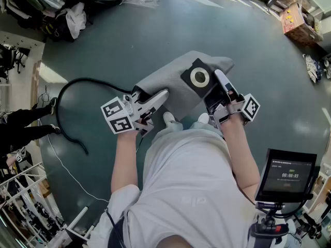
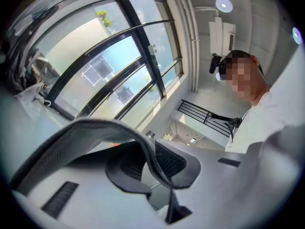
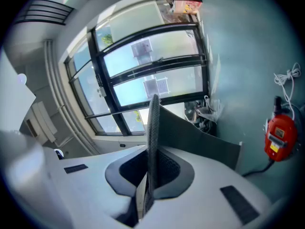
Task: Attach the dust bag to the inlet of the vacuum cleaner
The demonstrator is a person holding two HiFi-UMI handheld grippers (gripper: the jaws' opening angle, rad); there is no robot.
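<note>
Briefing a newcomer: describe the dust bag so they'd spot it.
Above the teal floor, in front of the person, a grey fabric dust bag is held by the left gripper and right gripper. Unlike the black hose lying beside it, it bears a square black collar with a pale-ringed hole.

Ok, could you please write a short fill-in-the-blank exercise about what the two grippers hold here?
The left gripper and the right gripper are both shut on the grey ____.
The dust bag's black collar has a ____ hole.
That collar lies nearest the ____ gripper.
Missing words: dust bag; round; right.
</note>
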